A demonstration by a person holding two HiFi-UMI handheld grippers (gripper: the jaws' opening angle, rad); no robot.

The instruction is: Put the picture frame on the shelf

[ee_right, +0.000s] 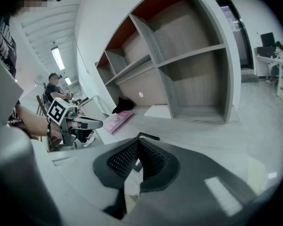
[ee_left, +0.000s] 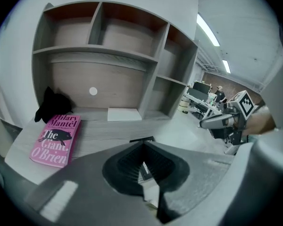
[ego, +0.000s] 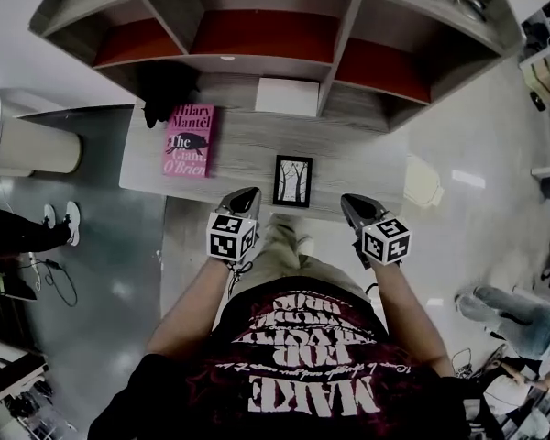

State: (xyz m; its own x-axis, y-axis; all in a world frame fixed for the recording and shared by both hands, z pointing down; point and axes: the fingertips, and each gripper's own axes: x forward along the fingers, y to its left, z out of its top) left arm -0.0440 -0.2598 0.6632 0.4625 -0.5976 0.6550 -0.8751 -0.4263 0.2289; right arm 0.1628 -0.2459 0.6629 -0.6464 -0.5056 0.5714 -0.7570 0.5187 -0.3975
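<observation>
Left gripper (ego: 247, 195) and right gripper (ego: 351, 202) hovered near the picture frame (ego: 292, 181) lying on the desk (ego: 367, 168), one each side. Both had jaws closed together and empty, neither touching the frame.

Black short-sleeve tee (ego: 302, 383), white + dark-red print, btm centre of head view. Light khaki trousers (ego: 280, 246) just above. L gripper (ego: 247, 194) & R gripper (ego: 352, 201) mid frame: grey tapered jaws, dark ribbed pads (ee_left: 127, 166) inside, b/w square-marker cube (ego: 231, 236) on each.
</observation>
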